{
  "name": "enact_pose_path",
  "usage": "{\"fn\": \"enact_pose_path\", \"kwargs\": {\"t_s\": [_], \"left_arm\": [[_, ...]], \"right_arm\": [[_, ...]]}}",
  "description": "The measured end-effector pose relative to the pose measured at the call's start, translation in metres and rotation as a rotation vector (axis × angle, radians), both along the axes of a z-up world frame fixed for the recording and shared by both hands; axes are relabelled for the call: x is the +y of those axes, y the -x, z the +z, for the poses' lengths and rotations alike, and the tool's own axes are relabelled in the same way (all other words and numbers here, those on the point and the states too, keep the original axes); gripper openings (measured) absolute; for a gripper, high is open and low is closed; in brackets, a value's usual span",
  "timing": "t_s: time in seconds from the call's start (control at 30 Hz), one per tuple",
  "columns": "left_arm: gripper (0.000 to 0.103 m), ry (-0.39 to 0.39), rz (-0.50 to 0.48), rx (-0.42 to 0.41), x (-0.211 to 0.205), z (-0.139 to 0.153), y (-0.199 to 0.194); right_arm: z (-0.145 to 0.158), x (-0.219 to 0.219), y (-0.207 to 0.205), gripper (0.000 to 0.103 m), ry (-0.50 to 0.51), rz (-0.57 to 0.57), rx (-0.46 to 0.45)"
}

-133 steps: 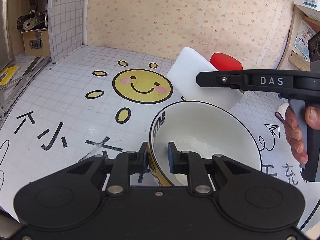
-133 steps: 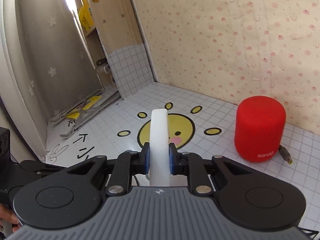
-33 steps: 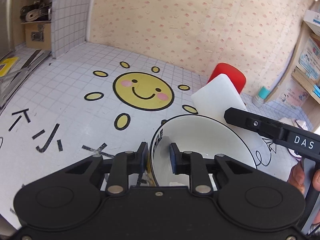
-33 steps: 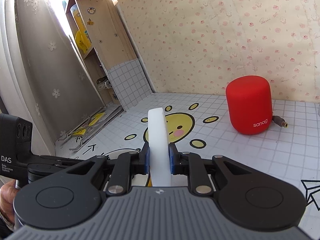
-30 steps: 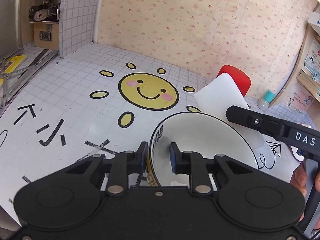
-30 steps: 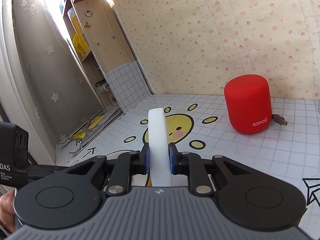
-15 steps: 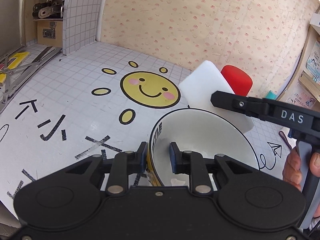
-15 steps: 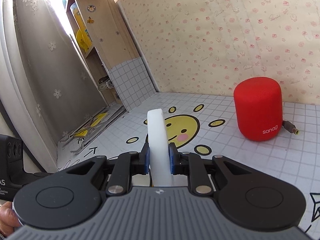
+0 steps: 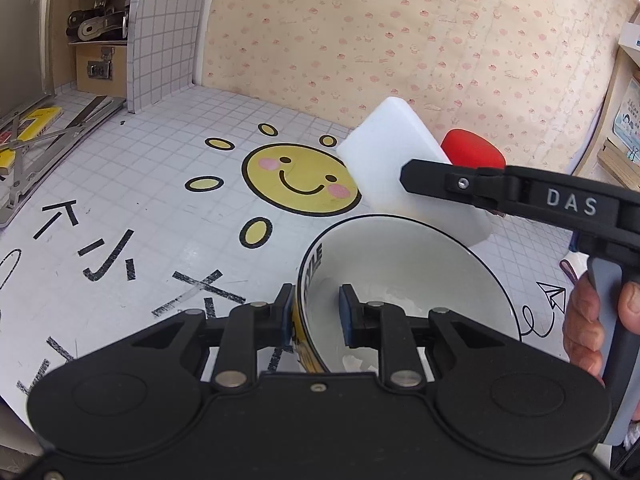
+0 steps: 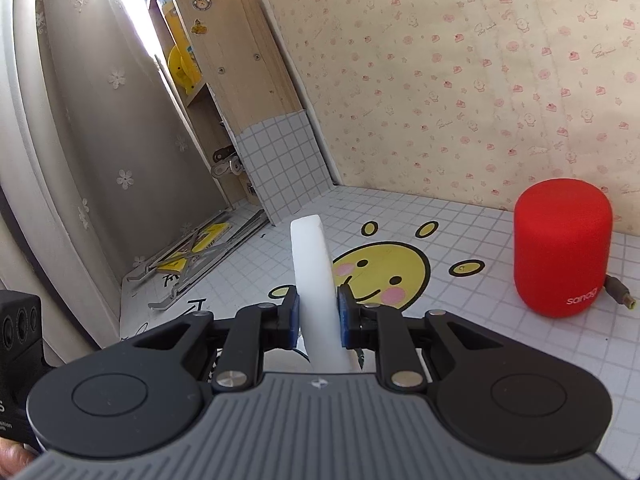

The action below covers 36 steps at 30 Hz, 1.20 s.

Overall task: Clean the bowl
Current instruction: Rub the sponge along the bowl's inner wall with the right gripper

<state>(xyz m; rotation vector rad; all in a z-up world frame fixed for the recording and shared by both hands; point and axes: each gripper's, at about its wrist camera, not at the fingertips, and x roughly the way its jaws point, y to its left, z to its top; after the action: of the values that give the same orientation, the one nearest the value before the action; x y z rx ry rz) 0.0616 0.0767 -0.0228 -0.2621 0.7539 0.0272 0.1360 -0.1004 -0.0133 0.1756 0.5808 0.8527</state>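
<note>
A white bowl with a thin black rim line and a yellow lettered outside stands tilted in the left wrist view. My left gripper is shut on its near-left wall, one pad inside and one outside. A white sponge block hangs just above the bowl's far rim, clamped in my right gripper, whose black finger reaches in from the right. In the right wrist view the sponge stands edge-on between the blue pads of my right gripper. A little residue lies at the bowl's bottom.
A red cylindrical speaker with a cable stands at the back right near the wall. The tiled mat carries a yellow smiley sun. Metal brackets and a yellow item lie far left. A person's hand grips the right handle.
The sponge has shifted left and a little up over the bowl's far rim, and the right gripper's finger now lies more level. The left gripper and the bowl have kept their grip.
</note>
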Motion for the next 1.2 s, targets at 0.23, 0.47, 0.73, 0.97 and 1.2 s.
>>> {"fn": "enact_pose_path", "kwargs": {"t_s": [0.23,0.47,0.73,0.97,1.2], "left_arm": [[0.024,-0.009,-0.003,-0.005,-0.001,-0.001,0.001],[0.024,-0.015,-0.01,-0.008,0.0,-0.002,0.002],[0.024,-0.023,-0.015,-0.011,-0.001,-0.002,0.003],[0.024,-0.025,-0.016,-0.009,-0.001,-0.002,0.003],[0.025,-0.021,-0.019,-0.006,-0.001,-0.002,0.003]], "right_arm": [[-0.006,-0.028,0.022,0.021,0.014,-0.045,-0.006],[-0.009,-0.039,0.031,0.021,0.015,-0.056,0.002],[-0.005,-0.02,0.011,0.021,0.009,-0.041,0.008],[0.001,0.005,-0.005,0.021,0.028,-0.003,0.0],[0.004,0.013,-0.002,0.021,0.03,0.008,-0.014]]}}
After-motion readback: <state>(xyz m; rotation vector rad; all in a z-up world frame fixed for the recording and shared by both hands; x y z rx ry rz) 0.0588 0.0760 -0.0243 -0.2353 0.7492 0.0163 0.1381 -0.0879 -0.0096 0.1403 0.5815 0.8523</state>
